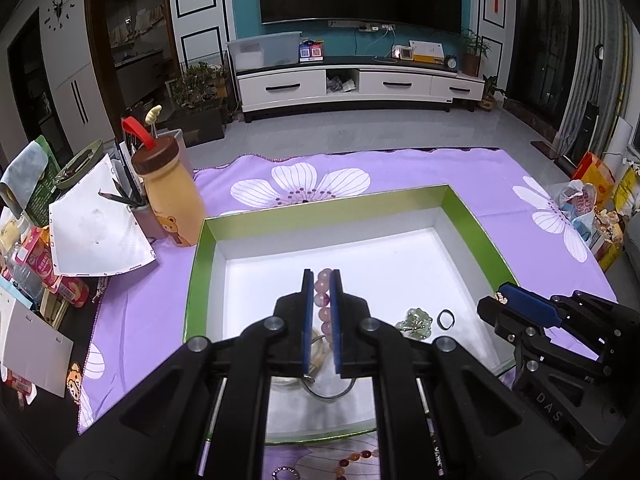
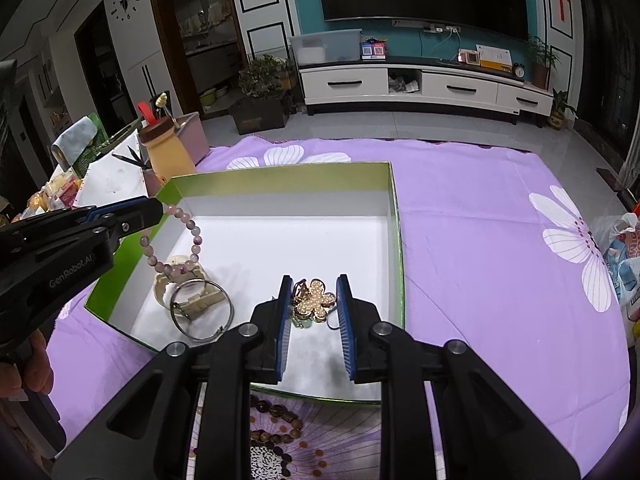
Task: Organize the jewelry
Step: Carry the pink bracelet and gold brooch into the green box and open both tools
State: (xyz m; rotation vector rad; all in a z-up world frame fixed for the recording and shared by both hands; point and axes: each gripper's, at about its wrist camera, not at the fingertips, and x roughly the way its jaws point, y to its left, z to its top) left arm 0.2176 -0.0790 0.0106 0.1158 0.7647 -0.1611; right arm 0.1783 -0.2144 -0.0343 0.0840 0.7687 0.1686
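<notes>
My left gripper [image 1: 322,276] is shut on a pink bead bracelet [image 1: 323,300], which hangs as a loop [image 2: 192,236] over the left side of the green-rimmed white box [image 1: 320,204]. My right gripper [image 2: 315,282] is shut on a gold flower-shaped ornament [image 2: 316,300] above the box's near right part. Below the bracelet, inside the box [image 2: 280,172], lie a cream watch [image 2: 188,284] and a metal bangle [image 2: 202,308]. A green bead cluster [image 1: 414,322] and a small black ring [image 1: 446,319] rest on the box floor. The left wrist view also shows the right gripper [image 1: 502,294].
The box sits on a purple flowered cloth [image 2: 480,240]. Brown bead bracelets [image 2: 276,420] lie on the cloth in front of the box. An orange bottle [image 1: 172,200], a pencil cup, papers and snack packets crowd the left edge. Bags [image 1: 580,200] stand at the right.
</notes>
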